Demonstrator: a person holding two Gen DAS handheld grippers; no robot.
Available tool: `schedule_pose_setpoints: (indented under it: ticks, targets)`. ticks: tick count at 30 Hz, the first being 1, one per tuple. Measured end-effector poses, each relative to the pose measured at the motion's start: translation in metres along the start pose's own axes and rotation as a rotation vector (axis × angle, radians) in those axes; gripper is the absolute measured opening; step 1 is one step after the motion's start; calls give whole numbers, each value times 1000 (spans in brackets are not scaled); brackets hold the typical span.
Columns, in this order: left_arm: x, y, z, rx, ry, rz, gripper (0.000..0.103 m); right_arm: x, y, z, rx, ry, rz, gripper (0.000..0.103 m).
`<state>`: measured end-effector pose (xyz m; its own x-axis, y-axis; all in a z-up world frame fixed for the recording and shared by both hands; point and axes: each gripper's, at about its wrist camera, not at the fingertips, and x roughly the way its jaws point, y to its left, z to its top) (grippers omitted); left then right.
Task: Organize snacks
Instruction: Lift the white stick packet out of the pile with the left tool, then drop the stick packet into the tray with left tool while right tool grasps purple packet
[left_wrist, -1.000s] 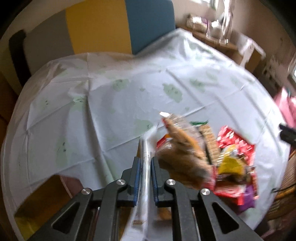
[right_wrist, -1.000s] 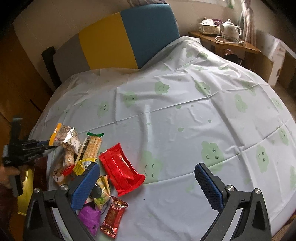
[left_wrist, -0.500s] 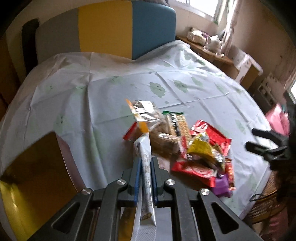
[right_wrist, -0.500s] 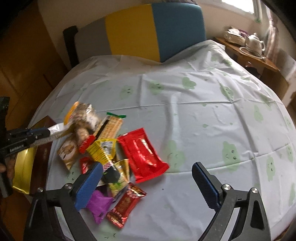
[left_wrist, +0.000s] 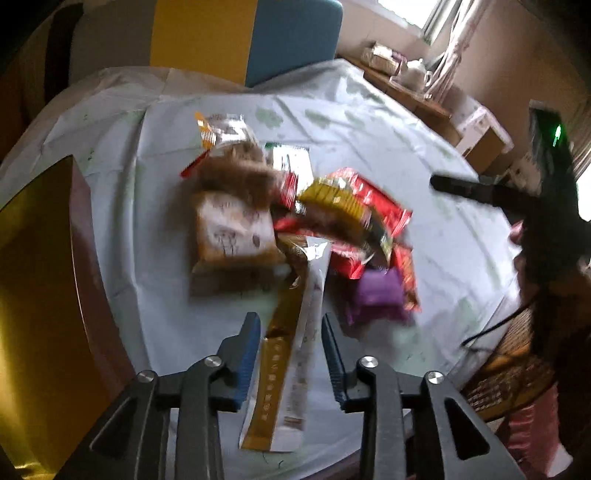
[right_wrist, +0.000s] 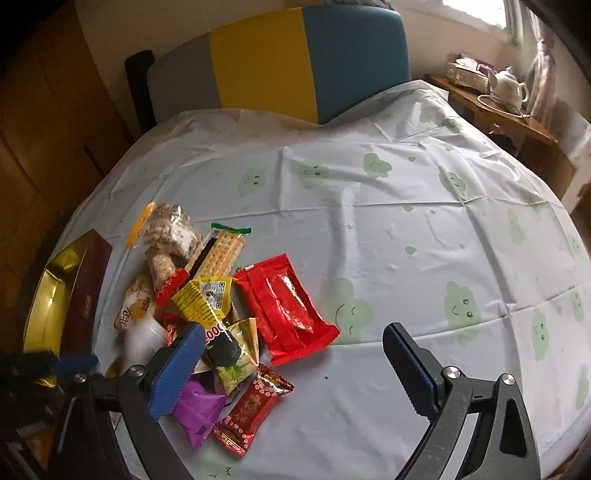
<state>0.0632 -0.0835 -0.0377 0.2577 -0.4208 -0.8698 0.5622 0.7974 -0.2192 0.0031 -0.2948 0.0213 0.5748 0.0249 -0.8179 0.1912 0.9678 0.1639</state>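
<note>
Pale tablecloth with green clouds; red packet.

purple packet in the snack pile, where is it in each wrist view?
Left wrist view: purple packet sits right of centre, at the near right edge of the pile, just beyond the left tool's right finger.
Right wrist view: purple packet is at lower left, partly behind the right tool's left finger.
Shared landmark: the large red packet beside the pile.
</note>
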Motion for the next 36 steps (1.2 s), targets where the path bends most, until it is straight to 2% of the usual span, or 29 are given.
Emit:
schedule_pose_setpoints:
  ticks: [4, 8, 11, 12, 13, 14, 17, 18, 19, 20, 21, 22, 27, 30, 33, 36]
  targets:
    - [6, -10, -11, 66, 34, 34, 44, -2, -2, 1, 10, -2, 8, 98]
    - [20, -20, -11, 117, 55, 42, 44, -2, -3, 2, 16, -2, 11, 98]
    - [36, -20, -8, 117, 66, 82, 44, -3, -4, 2, 19, -5, 11, 98]
    - [40, -18, -8, 111, 64, 80, 42, -3, -4, 2, 20, -4, 9, 98]
    - [40, -17, -9, 106, 46, 95, 32, -3, -4, 2, 20, -4, 8, 98]
    - [40, -17, -9, 107, 34, 112, 31, -3, -5, 2, 20, -3, 11, 98]
    - [33, -11, -15, 66, 5, 94, 26, -1, -1, 1, 4, 9, 41, 97]
    - [29, -7, -18, 50, -3, 92, 26, 0, 1, 0, -6, 14, 55, 89]
    - [26, -4, -22, 34, -8, 91, 26, 1, 7, -1, -34, 30, 92, 81]
    - [24, -2, -26, 24, -9, 83, 26, 3, 11, -2, -54, 44, 119, 67]
    - [21, -1, -30, 13, -13, 74, 26, 7, 18, -4, -88, 75, 156, 63]
    - [17, -1, -32, 5, -22, 67, 26, 14, 30, -9, -147, 125, 199, 63]
    - [-3, -3, -42, 6, -65, 42, 26, 30, 80, -38, -397, 258, 291, 65]
    - [-17, -2, -43, -7, -85, 19, 26, 38, 90, -52, -470, 293, 255, 74]
    - [-38, 0, -41, -20, -136, -11, 26, 41, 96, -61, -514, 300, 238, 76]
    - [-63, 15, -36, -83, -186, -43, 26, 44, 101, -69, -572, 276, 187, 76]
